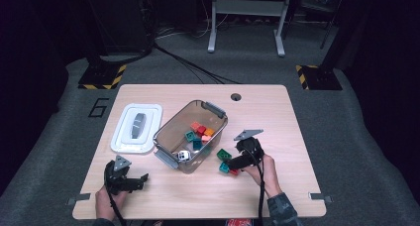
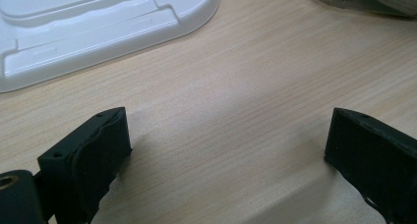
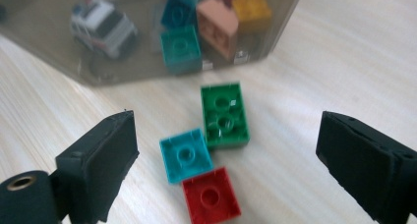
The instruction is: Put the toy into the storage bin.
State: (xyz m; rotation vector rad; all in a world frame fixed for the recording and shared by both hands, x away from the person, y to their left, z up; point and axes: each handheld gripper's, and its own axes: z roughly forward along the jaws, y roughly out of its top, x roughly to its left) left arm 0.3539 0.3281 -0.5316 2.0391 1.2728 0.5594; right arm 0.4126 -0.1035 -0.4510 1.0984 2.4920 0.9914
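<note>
Right gripper (image 1: 233,162) hangs low over three loose bricks on the desk (image 1: 277,196), right of the bin (image 1: 168,127), toward the desk's near edge. Jaws wide apart, nothing between the pads; bricks sit on the wood between and ahead of them in the right gripper view.

Bricks:
- green brick (image 3: 224,115), a longer block, nearest the bin wall
- teal brick (image 3: 186,155), single stud, touching the green one's corner
- red brick (image 3: 211,196), single stud, touching the teal one, closest to the gripper

Handling, my read: hard moulded plastic, light, stiff, not fragile. Smooth glossy sides, so a skewed pinch could squirt one out. Flat parallel side walls are the place to grip, pads square to opposite faces, below the stud. Avoid corners and the studded top. For green, take it across the short width.

Catch: all three are clustered and touching. Closing on teal as they lie will likely nudge red or green, or trap two at once. Red is the easiest first pick since its outer sides look free.

Bin is translucent, open, already holds several bricks and a toy car (image 3: 103,23). White lid (image 1: 136,128) lies flat to its left, toward the desk's left edge.

Left gripper (image 1: 138,180) rests near the near-left corner, jaws spread wide, empty, bare wood between them, lid corner ahead.
</note>
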